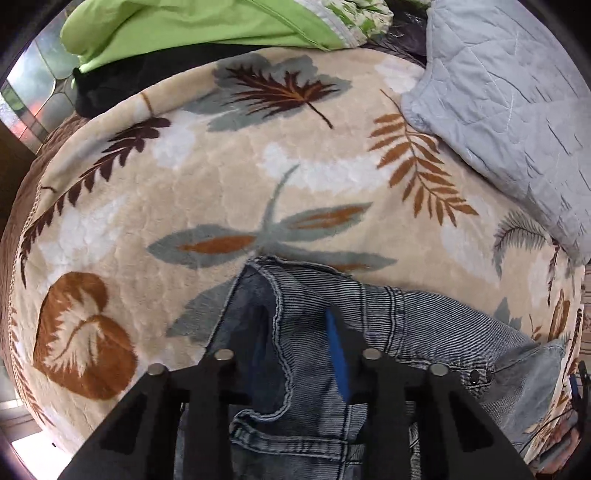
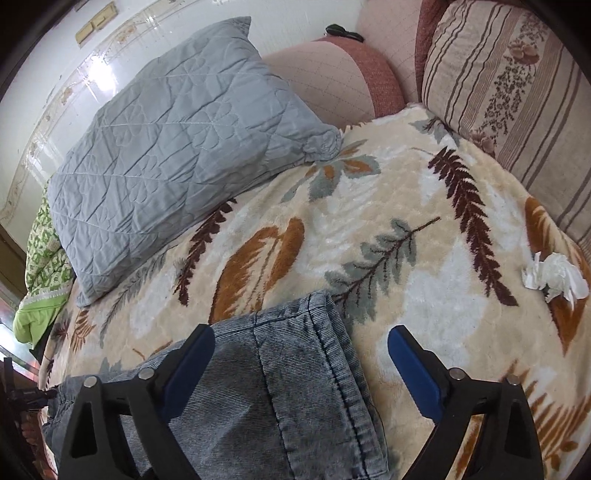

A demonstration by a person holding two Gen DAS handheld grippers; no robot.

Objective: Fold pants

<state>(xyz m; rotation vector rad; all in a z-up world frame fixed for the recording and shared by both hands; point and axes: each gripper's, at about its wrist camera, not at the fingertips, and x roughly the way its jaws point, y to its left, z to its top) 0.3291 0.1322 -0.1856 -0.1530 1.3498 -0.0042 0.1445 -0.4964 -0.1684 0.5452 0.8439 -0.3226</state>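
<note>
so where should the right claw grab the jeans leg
Grip the hemmed cuff end of the jeans, coming from above and straddling its right seam edge. The leg lies flat on the blanket, and the open right claw already spans that edge.

No legible text, label, brand, number or sign in either view. Checked the grey-blue striped denim pants (image 1: 314, 332) at lower centre of the left wrist view: only seams, stitching and two dark metal snaps (image 1: 479, 376) at lower right, with no readable marking. The two beige rectangular wall plates (image 2: 96, 22) at upper left of the right wrist view carry no readable characters. The cream plush blanket with leaf print (image 2: 369, 221) shows pattern only, no lettering.
</note>
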